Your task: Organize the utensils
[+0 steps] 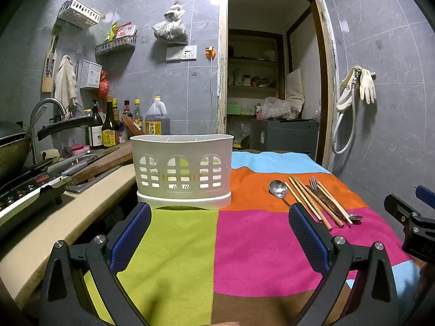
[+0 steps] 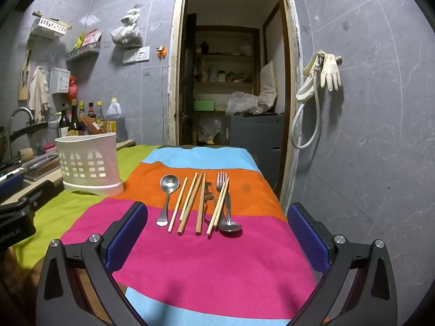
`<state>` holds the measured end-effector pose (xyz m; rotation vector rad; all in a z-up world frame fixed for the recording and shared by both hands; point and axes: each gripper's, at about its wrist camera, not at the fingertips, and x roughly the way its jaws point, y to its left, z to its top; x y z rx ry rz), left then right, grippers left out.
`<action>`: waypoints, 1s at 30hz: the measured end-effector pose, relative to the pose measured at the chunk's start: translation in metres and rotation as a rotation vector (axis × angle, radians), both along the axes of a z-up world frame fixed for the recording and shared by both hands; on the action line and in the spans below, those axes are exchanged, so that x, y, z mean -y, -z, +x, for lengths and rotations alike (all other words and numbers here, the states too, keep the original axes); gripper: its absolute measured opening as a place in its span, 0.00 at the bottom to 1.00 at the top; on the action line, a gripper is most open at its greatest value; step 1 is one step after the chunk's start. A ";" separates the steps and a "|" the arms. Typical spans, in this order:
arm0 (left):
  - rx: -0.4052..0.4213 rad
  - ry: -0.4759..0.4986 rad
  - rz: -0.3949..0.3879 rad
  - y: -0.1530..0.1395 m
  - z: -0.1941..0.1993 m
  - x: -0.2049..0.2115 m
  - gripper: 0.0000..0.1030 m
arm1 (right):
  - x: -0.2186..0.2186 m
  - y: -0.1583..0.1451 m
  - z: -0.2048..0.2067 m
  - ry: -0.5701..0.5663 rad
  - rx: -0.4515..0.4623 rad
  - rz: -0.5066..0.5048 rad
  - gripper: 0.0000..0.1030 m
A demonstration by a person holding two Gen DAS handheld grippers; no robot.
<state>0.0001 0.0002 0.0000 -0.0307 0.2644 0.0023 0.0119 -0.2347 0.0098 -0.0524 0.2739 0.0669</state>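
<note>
Blue-padded fingers [image 1: 130,233] of the left gripper [image 1: 220,233] stand wide apart, tilted slightly down toward the white utensil holder [image 1: 181,167]. The right gripper [image 2: 217,233] is equally wide and empty, aimed at the spoons, chopsticks [image 2: 190,203] and fork [image 2: 221,183] lying on the bench's striped cloth [image 2: 217,258]. Grey tiled walls [image 2: 367,108] and an open doorway [image 2: 231,68] lie beyond.

We can read little here. In the right wrist view, the black body of the left gripper [image 2: 16,225], off to the left of the right gripper, carries white letters partly cut off, something like "Robot.AI". The labels on the sauce bottles [image 1: 110,133] are too small for us to read
</note>
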 end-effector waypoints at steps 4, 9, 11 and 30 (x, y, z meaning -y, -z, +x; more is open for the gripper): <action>-0.001 0.000 0.003 0.000 0.000 0.000 0.96 | 0.001 0.000 0.000 0.000 -0.002 0.003 1.00; 0.001 -0.002 0.002 0.000 0.000 0.000 0.96 | 0.002 0.000 -0.001 0.000 -0.002 0.004 1.00; 0.001 0.001 0.004 0.000 0.000 0.000 0.96 | 0.002 0.000 -0.001 -0.001 -0.001 0.005 1.00; 0.001 0.000 0.004 0.000 0.000 0.000 0.96 | 0.003 0.000 -0.002 0.000 -0.001 0.006 1.00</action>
